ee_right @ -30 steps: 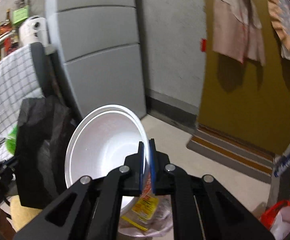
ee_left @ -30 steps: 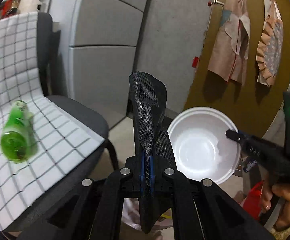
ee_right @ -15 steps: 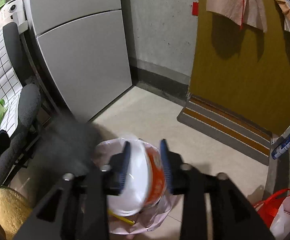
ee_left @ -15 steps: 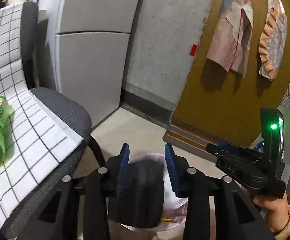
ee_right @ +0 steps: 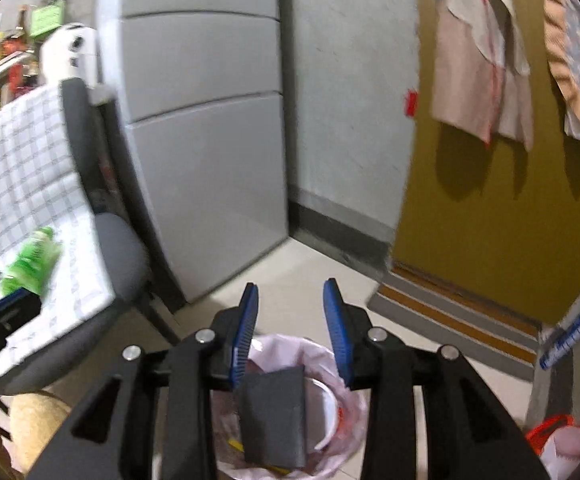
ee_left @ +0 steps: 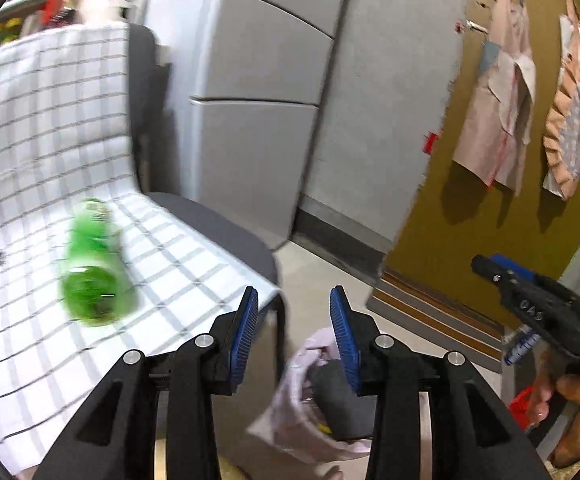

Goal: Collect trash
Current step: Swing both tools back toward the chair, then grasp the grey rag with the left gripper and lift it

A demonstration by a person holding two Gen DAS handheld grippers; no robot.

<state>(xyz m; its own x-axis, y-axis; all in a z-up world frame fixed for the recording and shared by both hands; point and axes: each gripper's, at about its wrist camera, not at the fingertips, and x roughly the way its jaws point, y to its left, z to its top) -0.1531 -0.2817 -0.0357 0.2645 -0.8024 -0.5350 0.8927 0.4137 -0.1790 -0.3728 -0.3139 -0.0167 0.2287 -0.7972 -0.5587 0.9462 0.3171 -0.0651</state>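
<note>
A bin lined with a pale pink bag (ee_right: pixel 342 408) stands on the floor below both grippers; it also shows in the left wrist view (ee_left: pixel 302 412). In it lie a black mesh piece (ee_right: pixel 274 416) and a white foam bowl (ee_right: pixel 328 408). My right gripper (ee_right: pixel 290 324) is open and empty above the bin. My left gripper (ee_left: pixel 294 328) is open and empty, above the bin's left side. A green plastic bottle (ee_left: pixel 94 276) lies on the chair's checked cloth, left of the left gripper; it also shows in the right wrist view (ee_right: pixel 30 262).
A grey chair (ee_left: pixel 218 232) draped with a white checked cloth (ee_left: pixel 50 152) stands at the left, beside a grey cabinet (ee_right: pixel 206 120). A mustard door (ee_right: pixel 490 200) with hanging cloths is at the right. A red bag (ee_right: pixel 550 440) sits on the floor at the lower right.
Both grippers opened and let go: the black mesh piece and the white bowl dropped into the bin. Both grippers have since lifted, and the left one has swung towards the chair.
</note>
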